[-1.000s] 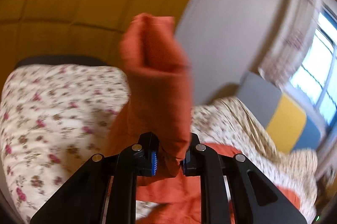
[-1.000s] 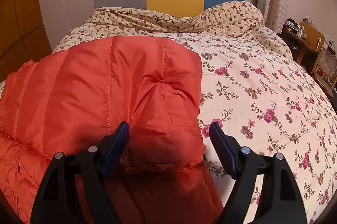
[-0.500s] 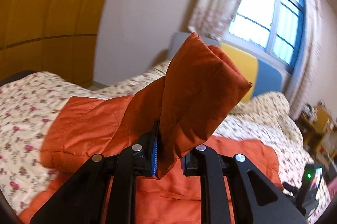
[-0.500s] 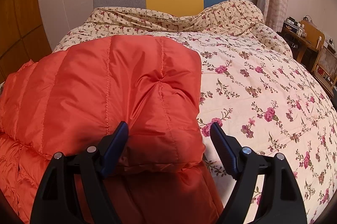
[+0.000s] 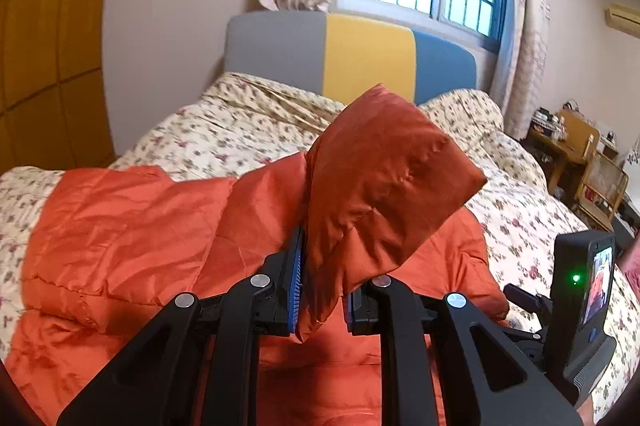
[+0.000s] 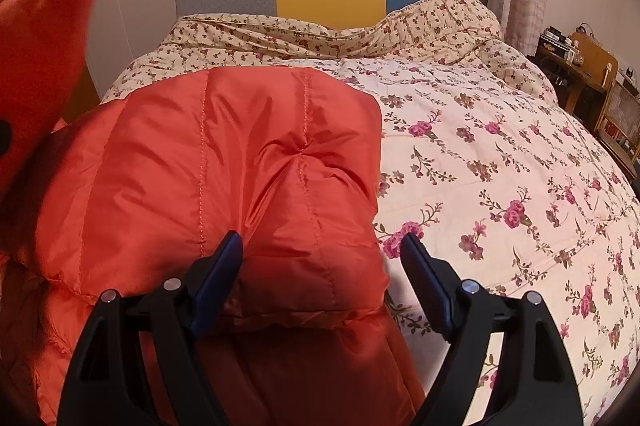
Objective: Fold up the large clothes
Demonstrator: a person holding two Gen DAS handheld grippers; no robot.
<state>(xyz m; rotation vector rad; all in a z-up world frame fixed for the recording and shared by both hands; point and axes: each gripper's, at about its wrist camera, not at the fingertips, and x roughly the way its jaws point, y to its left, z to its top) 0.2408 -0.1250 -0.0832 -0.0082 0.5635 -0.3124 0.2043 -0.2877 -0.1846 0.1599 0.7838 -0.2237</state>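
No writing, label, brand or number can be read in either view. The small screen [image 5: 598, 282] on the device at the right edge of the left wrist view is too small to read.

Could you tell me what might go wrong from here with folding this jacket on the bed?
The left tool pinches only a small edge of the raised sleeve; the slick fabric might slip out. The right tool is open over the folded part, not holding it, so pulling the sleeve across could drag that fold apart.
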